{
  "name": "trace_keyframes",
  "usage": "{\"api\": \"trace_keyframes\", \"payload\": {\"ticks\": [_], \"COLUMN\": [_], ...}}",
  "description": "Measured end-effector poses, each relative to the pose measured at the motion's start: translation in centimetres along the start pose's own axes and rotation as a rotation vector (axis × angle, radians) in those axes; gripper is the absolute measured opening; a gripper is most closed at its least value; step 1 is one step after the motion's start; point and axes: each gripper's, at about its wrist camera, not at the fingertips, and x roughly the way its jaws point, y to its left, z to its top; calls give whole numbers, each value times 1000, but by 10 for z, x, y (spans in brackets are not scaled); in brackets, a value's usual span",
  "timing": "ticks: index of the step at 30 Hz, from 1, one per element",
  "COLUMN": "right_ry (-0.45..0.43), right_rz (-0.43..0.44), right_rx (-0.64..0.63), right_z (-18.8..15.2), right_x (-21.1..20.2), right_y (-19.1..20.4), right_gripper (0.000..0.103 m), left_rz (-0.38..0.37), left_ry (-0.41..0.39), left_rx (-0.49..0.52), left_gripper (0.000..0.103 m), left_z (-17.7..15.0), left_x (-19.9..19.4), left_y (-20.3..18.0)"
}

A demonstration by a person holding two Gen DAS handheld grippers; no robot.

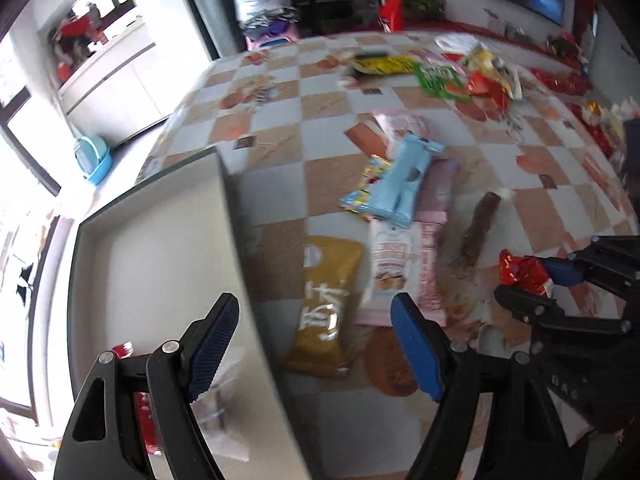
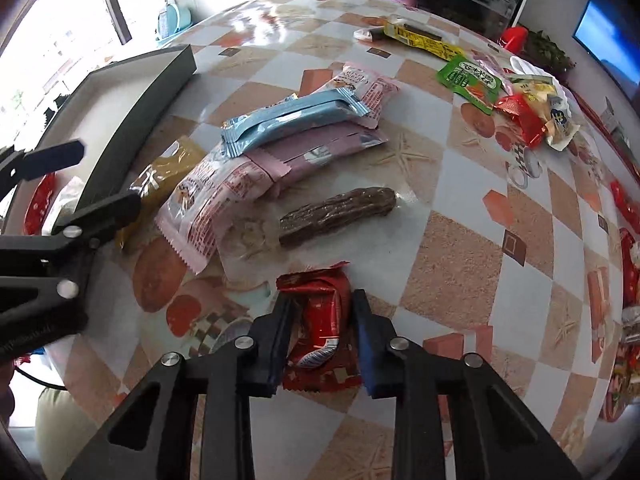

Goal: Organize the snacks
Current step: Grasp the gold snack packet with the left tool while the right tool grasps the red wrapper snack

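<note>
My right gripper (image 2: 320, 340) is shut on a red snack packet (image 2: 318, 312) just above the checkered table; it also shows in the left wrist view (image 1: 524, 270). My left gripper (image 1: 316, 344) is open and empty, over the right wall of a dark tray (image 1: 168, 280) that holds a red packet (image 1: 142, 420) and a clear one. In front lie a mustard packet (image 1: 324, 308), pink packets (image 2: 224, 188), blue packets (image 2: 288, 120) and a brown bar in clear wrap (image 2: 340, 210).
A second heap with green (image 2: 468, 78), yellow (image 2: 424, 40) and red snacks lies at the table's far right. More red packets (image 2: 628, 216) line the right edge. A blue bucket (image 1: 94, 158) stands on the floor beyond the table.
</note>
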Motion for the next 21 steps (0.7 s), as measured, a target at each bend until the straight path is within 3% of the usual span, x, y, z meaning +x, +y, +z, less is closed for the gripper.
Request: {"api": "trace_keyframes", "payload": {"ticks": [4,14,18,21], "right_ry": [-4,-24,-25,-25], "right_rz": [17,60,74,77], "right_rx": [11,21,42,62], "right_z": [-9,-16,-17,-20], "right_x": [-2,-8,-8,-11], "right_y": [-6,-8,-13,-20], "right_gripper": [31,31,31,31], "left_rz": [-81,-8,-76,-154], "left_ry": [84,72,124,167], "left_rx": [-48,9,-9,-114], "left_gripper": [81,81,81,80], "left_z": [7,-1,3,4], "left_x": [25,27,36,41], "left_y": [1,10,3,14]}}
